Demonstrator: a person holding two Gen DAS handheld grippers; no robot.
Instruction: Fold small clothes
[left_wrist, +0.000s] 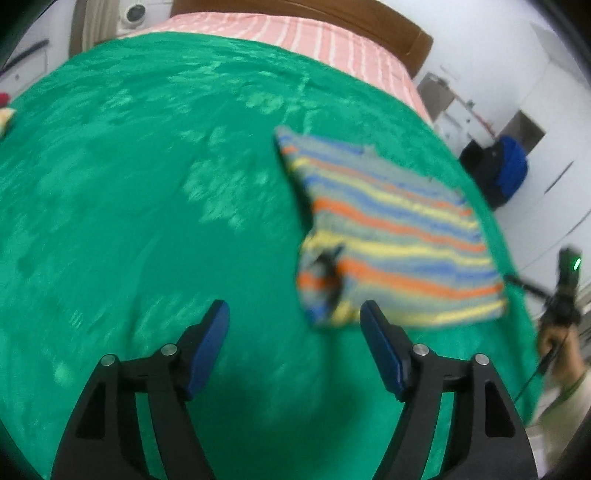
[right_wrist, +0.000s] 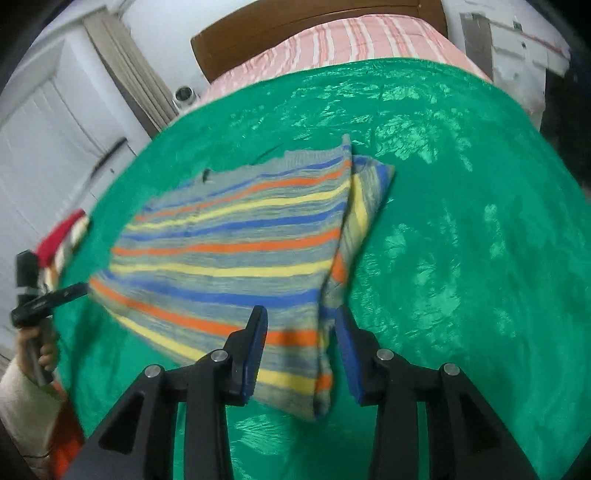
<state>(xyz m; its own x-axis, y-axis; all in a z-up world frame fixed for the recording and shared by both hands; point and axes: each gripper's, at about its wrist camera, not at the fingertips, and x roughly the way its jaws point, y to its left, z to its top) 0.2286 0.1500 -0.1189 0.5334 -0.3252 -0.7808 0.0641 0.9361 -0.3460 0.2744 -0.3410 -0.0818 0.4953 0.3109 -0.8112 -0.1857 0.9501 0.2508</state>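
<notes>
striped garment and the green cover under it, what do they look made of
Striped garment: looks like a soft knit, likely cotton or a blend; matte, with heathered grey between the orange, yellow and blue stripes, and it drapes limply at the fold.
Green cover: seems a sheeny woven fabric, maybe satin-like synthetic; glossy patches catch the light across its patterned surface.

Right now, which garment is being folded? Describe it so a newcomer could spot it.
Start from the bed with the green cover spread below the pink striped sheet. On that cover lies the striped garment, partly folded, one edge doubled over. Its orange, yellow, blue and grey bands set it apart from the red and white clothes at the cover's edge.
</notes>
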